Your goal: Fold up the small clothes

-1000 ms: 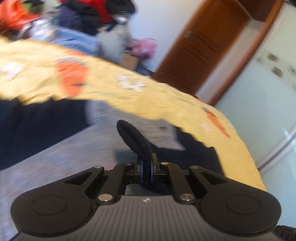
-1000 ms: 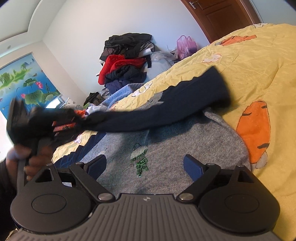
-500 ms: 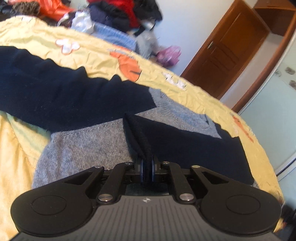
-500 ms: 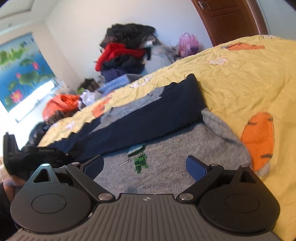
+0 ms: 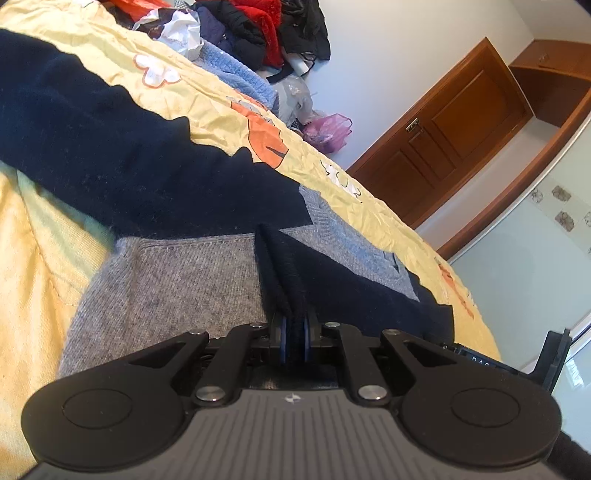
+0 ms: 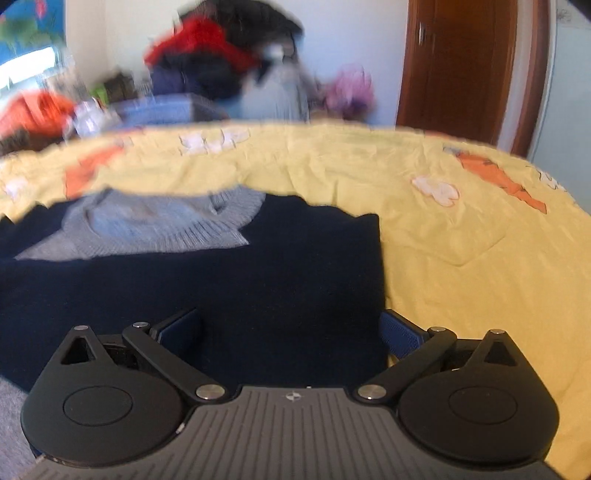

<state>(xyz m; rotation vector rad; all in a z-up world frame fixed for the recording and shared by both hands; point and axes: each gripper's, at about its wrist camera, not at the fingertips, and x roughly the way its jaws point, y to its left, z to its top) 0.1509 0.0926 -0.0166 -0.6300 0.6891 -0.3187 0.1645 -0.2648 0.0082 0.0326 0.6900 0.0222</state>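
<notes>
Sweater (image 5: 177, 280), grey knit body with navy sleeves, lies flat on the bed (image 5: 33, 258) over the yellow cartoon-print cover, neck toward the far edge where the heap of clothes (image 5: 258, 33) sits.

Left gripper (image 5: 293, 339): fingers (image 5: 282, 341) clenched on the cuff end of one navy sleeve (image 5: 284, 273), which is folded across the grey chest. The other sleeve (image 5: 110, 147) runs out toward the bed's left side.

Right gripper (image 6: 290, 328): jaws have just been opening and stand wide; nothing gripped. The folded navy sleeve (image 6: 221, 280) lies flat under and beyond the gap between them.

Handling judgement: light, soft, limp knit; it stretches and sags, will not hold a crease unaided, and grips rather than slips. Best holds are doubled edges: cuff, shoulder seam, ribbed hem. Pinching a single layer mid-panel would likely drag the layer beneath.
</notes>
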